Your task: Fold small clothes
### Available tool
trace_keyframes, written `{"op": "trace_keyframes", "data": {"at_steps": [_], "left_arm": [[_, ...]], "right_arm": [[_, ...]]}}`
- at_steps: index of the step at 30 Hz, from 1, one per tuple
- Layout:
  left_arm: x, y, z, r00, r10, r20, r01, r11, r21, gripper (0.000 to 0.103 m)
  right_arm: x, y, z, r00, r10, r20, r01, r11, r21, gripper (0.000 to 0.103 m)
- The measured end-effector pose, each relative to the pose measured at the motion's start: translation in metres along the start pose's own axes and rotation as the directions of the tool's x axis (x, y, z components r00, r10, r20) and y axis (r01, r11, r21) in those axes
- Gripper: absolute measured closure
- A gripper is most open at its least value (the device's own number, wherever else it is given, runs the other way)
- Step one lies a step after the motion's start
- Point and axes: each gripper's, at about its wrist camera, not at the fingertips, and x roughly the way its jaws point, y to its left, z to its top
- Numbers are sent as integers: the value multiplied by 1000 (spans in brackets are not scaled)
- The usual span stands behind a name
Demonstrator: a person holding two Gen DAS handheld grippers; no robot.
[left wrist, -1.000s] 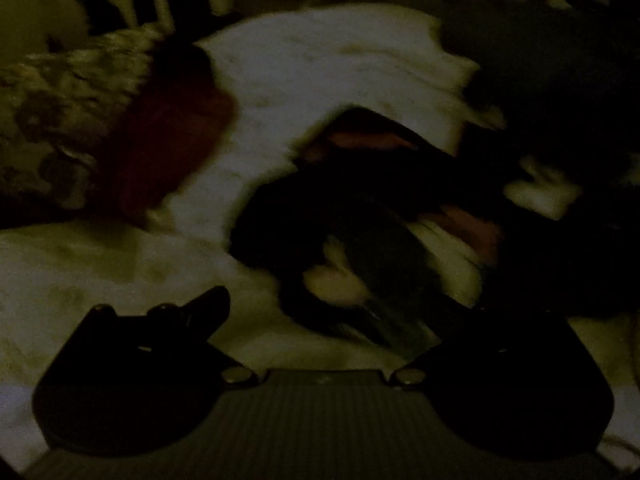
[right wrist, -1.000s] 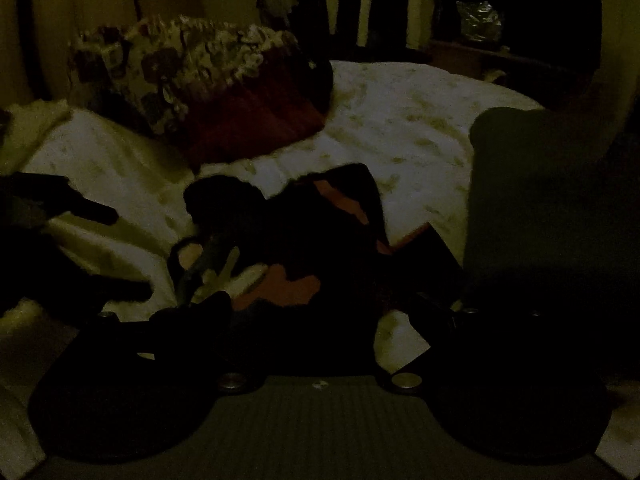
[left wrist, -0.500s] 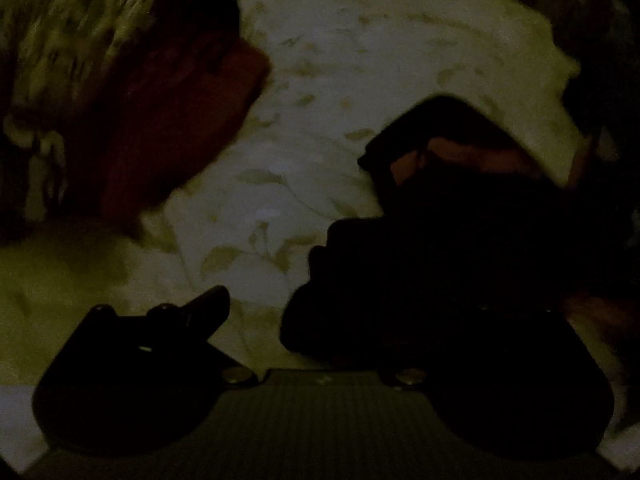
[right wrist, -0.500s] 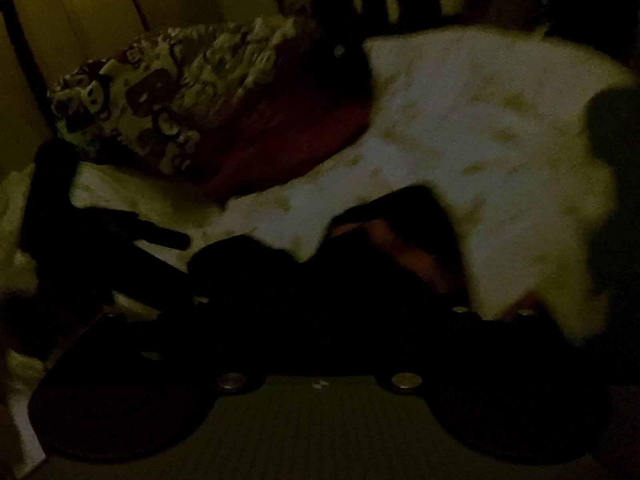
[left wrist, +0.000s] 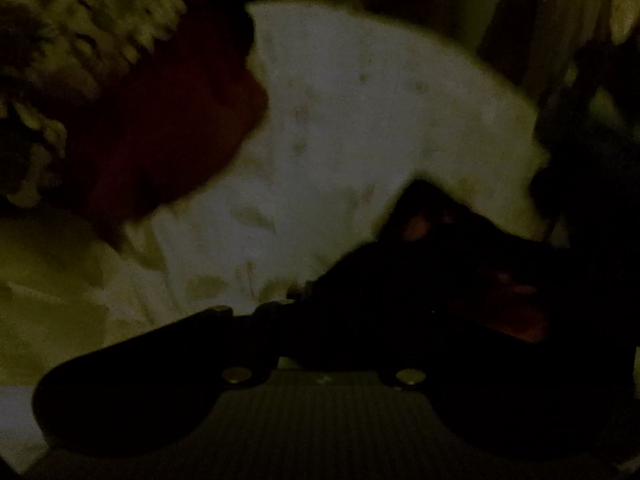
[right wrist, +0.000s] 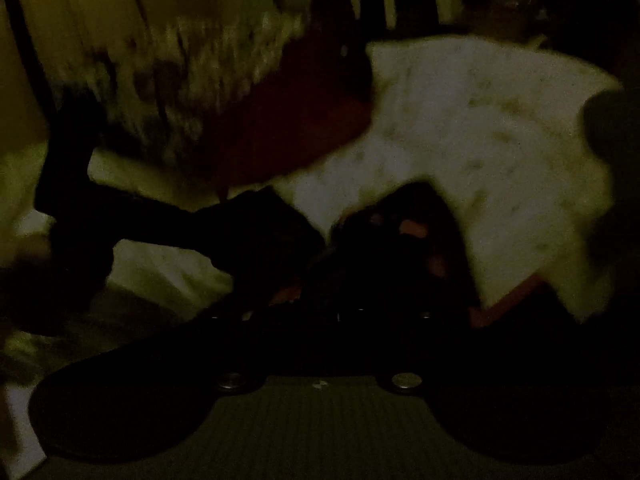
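Garment point(left wrist: 460, 280) bunched directly before left tool point(left wrist: 320, 312).

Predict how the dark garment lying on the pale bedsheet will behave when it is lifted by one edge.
The dark garment lies crumpled in soft folds on the bedsheet, so it will probably hang limp and droop. It looks thin, so it is likely light. The folds may slip open when it is raised.

Very dim, grainy, motion-blurred, with fisheye-bent edges.
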Motion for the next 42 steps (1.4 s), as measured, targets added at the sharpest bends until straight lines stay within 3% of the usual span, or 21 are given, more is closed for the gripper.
{"op": "trace_keyframes", "data": {"at_steps": [3,6,7,9,12,14,17,18,23,26,30,34,36,37,39,40,41,42], "left_arm": [[-38,8,17,995,-37,89,39,999,-21,95],[-56,8,28,993,-10,113,13,1000,-23,95],[-66,5,28,991,16,132,-14,1000,-17,95],[-80,-1,25,988,38,149,-39,999,6,95],[-99,-3,9,989,13,146,-16,1000,23,95],[-111,-4,-8,990,45,134,-50,998,34,95],[-123,8,-33,990,51,133,-53,999,11,95],[-128,11,-41,991,60,123,-60,998,-3,95],[-142,42,-71,988,130,80,-126,990,-61,95],[-141,68,-86,985,170,34,-165,978,-125,95],[-145,81,-103,986,166,13,-162,976,-147,95],[-153,79,-110,985,174,18,-171,977,-125,94],[-153,79,-109,984,177,17,-173,976,-129,94],[-153,78,-109,984,175,17,-172,977,-125,94],[-148,76,-107,982,188,7,-186,975,-121,94],[-146,76,-107,980,198,1,-196,974,-115,93],[-145,74,-107,979,203,0,-201,973,-110,93],[-145,73,-107,978,207,1,-205,973,-102,93]], "right_arm": [[-62,-9,12,994,-3,106,0,1000,27,91],[-118,-11,14,981,-22,194,15,999,35,92],[-128,-12,14,975,-37,218,31,999,30,103],[-152,-7,8,960,-74,269,72,997,19,102],[-167,1,-5,967,-38,251,36,999,13,102],[-159,6,-14,984,49,173,-50,999,3,98],[-135,8,-22,983,82,167,-86,996,19,40],[-122,9,-22,987,85,134,-88,996,16,0],[-42,6,-20,1000,-11,28,11,1000,-8,0],[-2,-14,-18,998,-60,-6,60,993,98,0],[21,-32,-11,996,-87,27,79,973,216,0],[49,-33,0,967,-254,17,251,962,111,0],[66,-38,2,958,-287,-25,288,954,80,0],[81,-45,3,949,-302,-89,310,946,94,0],[99,-55,0,952,-262,-159,284,949,140,0],[103,-59,-3,964,-212,-160,237,958,160,51],[104,-60,-5,973,-175,-149,200,964,176,77],[99,-61,-5,980,-151,-128,173,967,189,77]]}}
